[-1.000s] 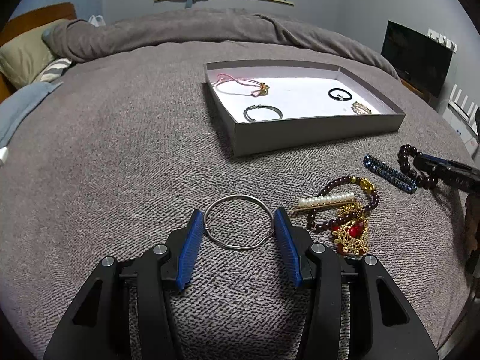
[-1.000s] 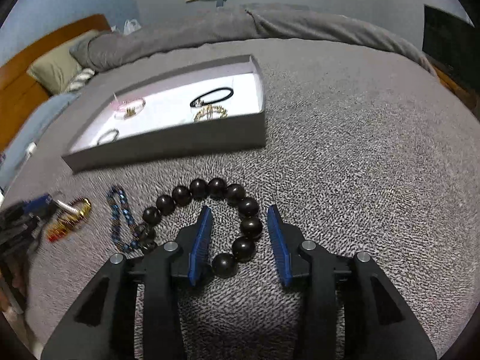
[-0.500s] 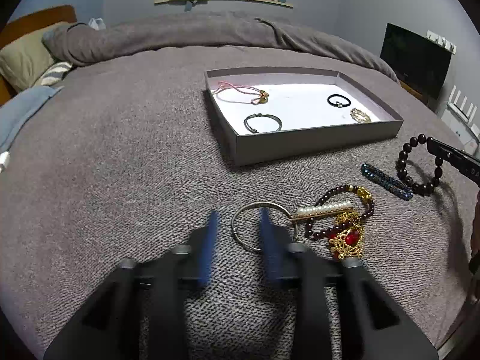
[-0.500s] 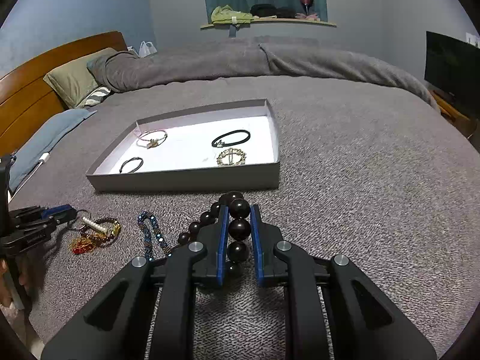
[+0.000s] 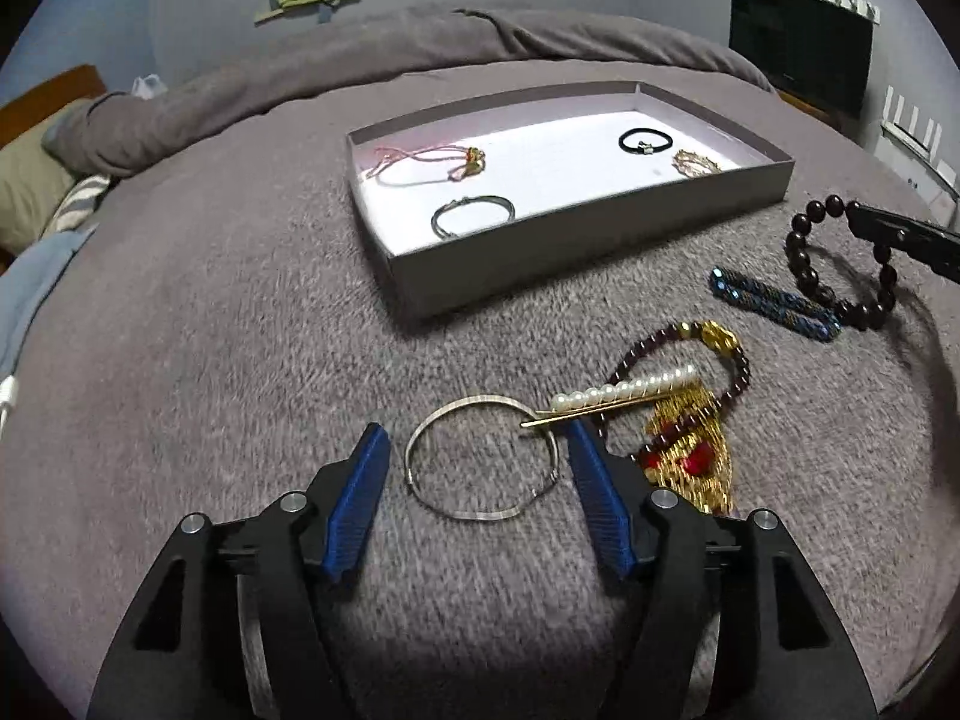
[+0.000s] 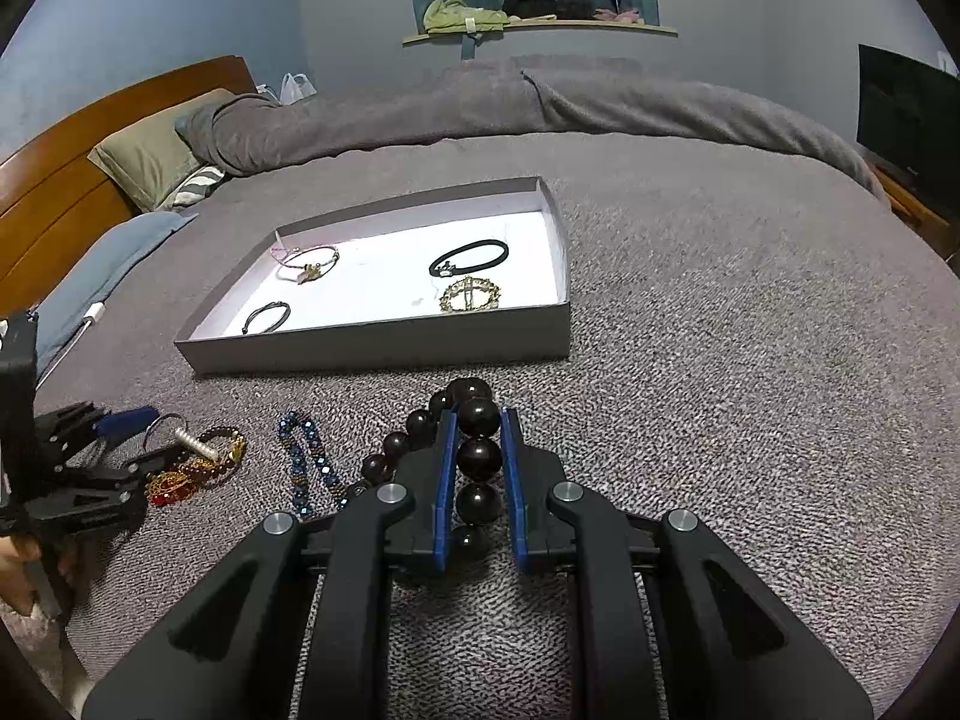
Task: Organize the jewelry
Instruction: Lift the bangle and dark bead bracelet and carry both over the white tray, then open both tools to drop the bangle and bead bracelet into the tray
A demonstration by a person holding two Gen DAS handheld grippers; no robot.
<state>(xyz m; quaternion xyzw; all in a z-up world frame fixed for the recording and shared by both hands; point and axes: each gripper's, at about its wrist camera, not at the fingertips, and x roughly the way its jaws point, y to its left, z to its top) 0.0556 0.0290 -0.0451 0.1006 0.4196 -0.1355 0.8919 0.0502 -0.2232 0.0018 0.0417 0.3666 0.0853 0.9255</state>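
On grey bedspread [image 5: 210, 330], unlabelled jewelry.

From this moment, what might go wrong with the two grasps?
1. The left tongs stand open around the silver bangle, but the pearl hairpin lies over its rim; closing and lifting may drag the pin along.
2. The right tongs grip the dark bead bracelet by few beads; its hanging loop may catch the tray wall.
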